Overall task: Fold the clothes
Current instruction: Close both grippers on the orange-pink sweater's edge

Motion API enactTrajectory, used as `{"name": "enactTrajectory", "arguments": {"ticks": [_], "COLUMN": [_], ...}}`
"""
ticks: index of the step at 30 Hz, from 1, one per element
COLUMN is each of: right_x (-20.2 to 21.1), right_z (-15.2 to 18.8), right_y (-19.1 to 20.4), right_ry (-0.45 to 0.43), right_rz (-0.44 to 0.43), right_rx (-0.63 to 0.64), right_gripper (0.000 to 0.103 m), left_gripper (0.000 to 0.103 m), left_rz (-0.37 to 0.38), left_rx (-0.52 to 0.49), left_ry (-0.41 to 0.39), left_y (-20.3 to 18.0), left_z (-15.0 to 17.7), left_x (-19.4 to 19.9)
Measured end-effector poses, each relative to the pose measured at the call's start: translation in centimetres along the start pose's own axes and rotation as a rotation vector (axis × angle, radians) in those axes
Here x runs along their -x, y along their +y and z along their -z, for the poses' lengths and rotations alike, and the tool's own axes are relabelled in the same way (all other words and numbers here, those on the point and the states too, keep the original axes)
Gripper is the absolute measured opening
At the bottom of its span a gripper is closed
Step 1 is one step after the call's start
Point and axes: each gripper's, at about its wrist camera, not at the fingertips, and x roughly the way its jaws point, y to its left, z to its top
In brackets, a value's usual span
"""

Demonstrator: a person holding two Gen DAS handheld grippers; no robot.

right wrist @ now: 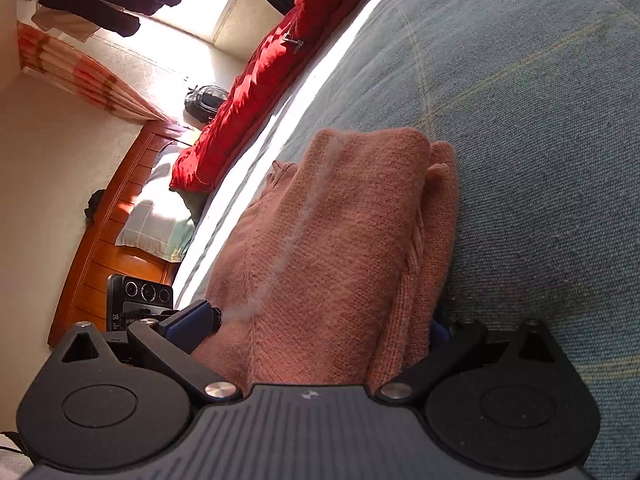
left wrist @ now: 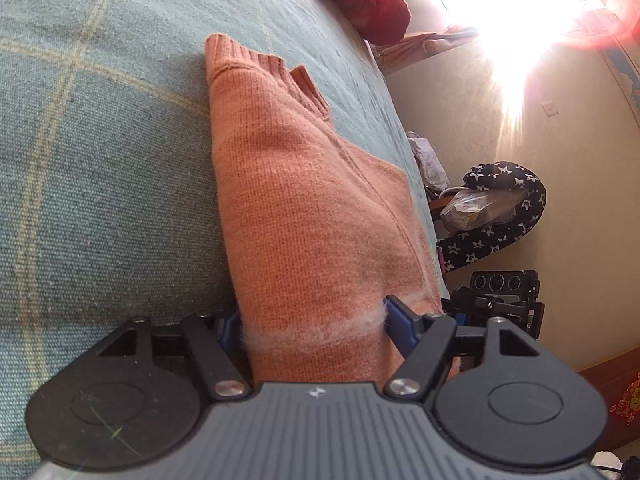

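A folded orange knit sweater [left wrist: 304, 200] lies on a teal plaid bed cover [left wrist: 100, 140]. Its ribbed collar points away from the left wrist camera. My left gripper [left wrist: 316, 320] is shut on the near end of the sweater, and blue pads show on both sides of the thick fold. In the right wrist view the same sweater [right wrist: 340, 240] is a stacked bundle of several layers. My right gripper [right wrist: 320, 320] clamps that bundle between its blue fingers [right wrist: 192, 320]. A pale fuzzy stripe runs across the knit in both views.
A red quilt [right wrist: 256, 80] lies along the far side of the bed cover [right wrist: 540, 160], with a pillow [right wrist: 160, 216] and wooden headboard [right wrist: 108, 248] beyond. The other gripper's camera unit [left wrist: 504, 296] sits off the bed edge. Star-patterned fabric [left wrist: 504, 208] lies on the floor. Window glare is strong.
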Motion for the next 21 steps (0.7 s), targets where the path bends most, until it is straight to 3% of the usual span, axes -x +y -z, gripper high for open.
{"name": "enactTrajectory", "arguments": {"ticks": [5,13,14,17,18,21], "right_x": [0.5,-0.1,0.1,0.4,0.4,0.6], "right_z": [0.3,0.0,0.0,0.0,0.1,0.2], "right_y": [-0.3,-0.4,-0.7,-1.2,-1.3,-1.5], "right_ry": [-0.020,0.052,0.048,0.036,0.032,0.020], "right_rz": [-0.029,-0.029,-0.023,-0.019,-0.022,-0.028], "right_rx": [-0.016,0.004,-0.004,-0.022,-0.026,-0.038], "right_gripper": [0.103,0.100,0.094,0.056,0.050,0.048], "left_gripper": [0.072,0.072,0.072,0.072,0.072,0.072], "left_rz": [0.010,0.012,0.012,0.006,0.003,-0.003], "left_rx": [-0.005,-0.019,-0.021,-0.027,-0.029,-0.029], "left_ry": [-0.004,-0.008,-0.010,-0.011,-0.010,-0.009], "left_y": [0.4,0.6,0.6,0.5,0.4,0.3], "left_z": [0.0,0.1,0.2,0.3,0.3,0.3], "left_x": [0.2,0.5,0.5,0.6,0.6,0.8]}}
